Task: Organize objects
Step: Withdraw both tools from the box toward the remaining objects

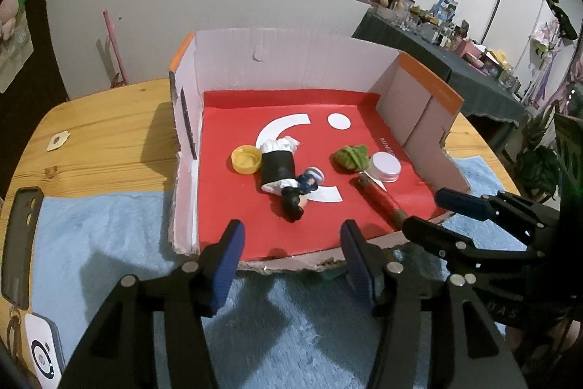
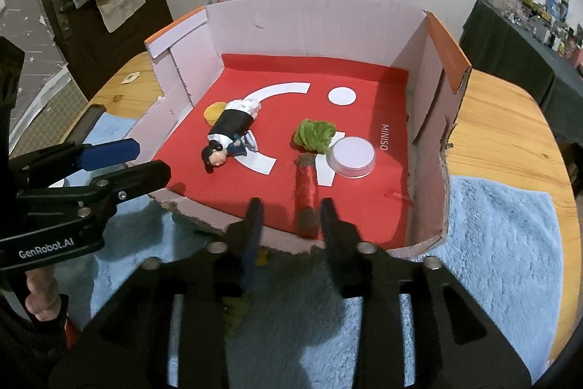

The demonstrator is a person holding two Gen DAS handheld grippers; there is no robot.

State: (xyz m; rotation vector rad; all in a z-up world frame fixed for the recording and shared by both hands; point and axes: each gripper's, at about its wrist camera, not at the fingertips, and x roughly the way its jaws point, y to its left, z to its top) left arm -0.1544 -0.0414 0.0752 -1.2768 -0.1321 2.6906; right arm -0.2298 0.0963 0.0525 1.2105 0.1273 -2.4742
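Observation:
A cardboard box (image 1: pixel 284 61) with a red floor stands on the table, its near wall torn low. On that floor lie a yellow cap (image 1: pixel 247 160), a small figurine (image 1: pixel 282 179) on its side, a crumpled green piece (image 1: pixel 350 156), a white round lid (image 1: pixel 386 166) and a red stick (image 2: pixel 305 186). My left gripper (image 1: pixel 291 236) hangs open over the box's front edge with nothing between its fingers. My right gripper (image 2: pixel 291 210) is open too. The stick's near end lies on the floor between its fingers, close to the right one, with no pad pressing on it.
The box sits on a light blue towel (image 2: pixel 503 243) on a round wooden table (image 1: pixel 105 119). A dark phone case (image 1: pixel 20 243) and a white card (image 1: pixel 42 352) lie at the left edge. A cluttered dark table (image 1: pixel 455 61) stands behind on the right.

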